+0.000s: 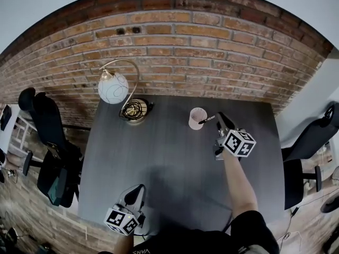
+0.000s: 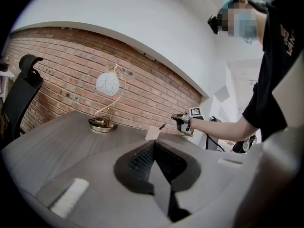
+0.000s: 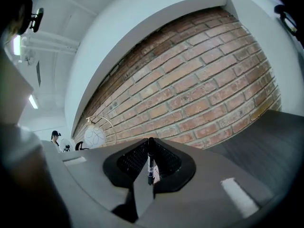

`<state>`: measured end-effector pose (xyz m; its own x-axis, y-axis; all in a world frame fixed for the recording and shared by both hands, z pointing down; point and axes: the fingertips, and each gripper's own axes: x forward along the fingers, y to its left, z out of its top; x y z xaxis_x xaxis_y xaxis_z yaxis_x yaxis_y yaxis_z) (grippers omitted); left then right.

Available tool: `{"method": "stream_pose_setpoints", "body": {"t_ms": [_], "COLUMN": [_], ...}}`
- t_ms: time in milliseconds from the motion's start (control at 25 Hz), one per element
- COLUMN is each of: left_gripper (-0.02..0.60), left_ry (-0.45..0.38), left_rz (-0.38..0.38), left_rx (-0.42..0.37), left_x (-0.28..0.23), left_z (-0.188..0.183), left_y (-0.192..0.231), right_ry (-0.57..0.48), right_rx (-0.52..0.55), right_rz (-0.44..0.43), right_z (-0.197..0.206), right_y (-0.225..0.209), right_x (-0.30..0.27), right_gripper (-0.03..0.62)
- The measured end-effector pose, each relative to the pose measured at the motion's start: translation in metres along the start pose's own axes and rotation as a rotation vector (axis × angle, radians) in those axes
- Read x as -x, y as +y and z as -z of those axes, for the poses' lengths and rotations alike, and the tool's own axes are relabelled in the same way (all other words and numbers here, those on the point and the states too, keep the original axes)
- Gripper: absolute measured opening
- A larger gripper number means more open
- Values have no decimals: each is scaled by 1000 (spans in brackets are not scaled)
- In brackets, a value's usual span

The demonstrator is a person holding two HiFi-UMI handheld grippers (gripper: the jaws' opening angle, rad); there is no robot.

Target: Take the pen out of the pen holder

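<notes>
A pale pink pen holder (image 1: 197, 118) stands on the dark grey table (image 1: 159, 163) at the back, right of the middle. My right gripper (image 1: 219, 120) is just right of it and shut on a black pen (image 1: 206, 119). The pen slants, its lower end at the holder's rim. In the right gripper view the pen (image 3: 150, 163) stands upright between the pads. The left gripper view shows the holder (image 2: 152, 133), the pen (image 2: 166, 124) and the right gripper (image 2: 178, 119) far off. My left gripper (image 1: 140, 192) hovers at the table's near edge, its jaws together and holding nothing.
A desk lamp with a white globe shade (image 1: 113, 87) and a brass base (image 1: 135, 111) stands at the table's back left. A brick wall (image 1: 180, 52) runs behind the table. Black office chairs stand at the left (image 1: 47, 131) and right (image 1: 312, 136).
</notes>
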<state>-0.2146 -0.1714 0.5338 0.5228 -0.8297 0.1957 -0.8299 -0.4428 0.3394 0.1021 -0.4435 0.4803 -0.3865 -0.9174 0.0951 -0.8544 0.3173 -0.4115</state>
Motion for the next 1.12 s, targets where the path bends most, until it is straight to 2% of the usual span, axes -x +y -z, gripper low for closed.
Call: {"method": "stream_pose_setpoints", "body": {"t_ms": [520, 800, 1120], "left_gripper": [37, 37, 37], "left_ry": [-28, -41, -46], "left_rz": [48, 73, 55], "left_rx": [-22, -32, -35], "left_x": [9, 9, 14], "left_z": [6, 18, 27], "left_y": [-53, -83, -111], "right_ry": [3, 27, 68], "right_rx": [-4, -37, -94], "right_rz": [-107, -113, -166], "right_z": [-5, 13, 44], "right_y": [28, 22, 34], "right_x": [96, 144, 185], "right_gripper": [40, 40, 40]}}
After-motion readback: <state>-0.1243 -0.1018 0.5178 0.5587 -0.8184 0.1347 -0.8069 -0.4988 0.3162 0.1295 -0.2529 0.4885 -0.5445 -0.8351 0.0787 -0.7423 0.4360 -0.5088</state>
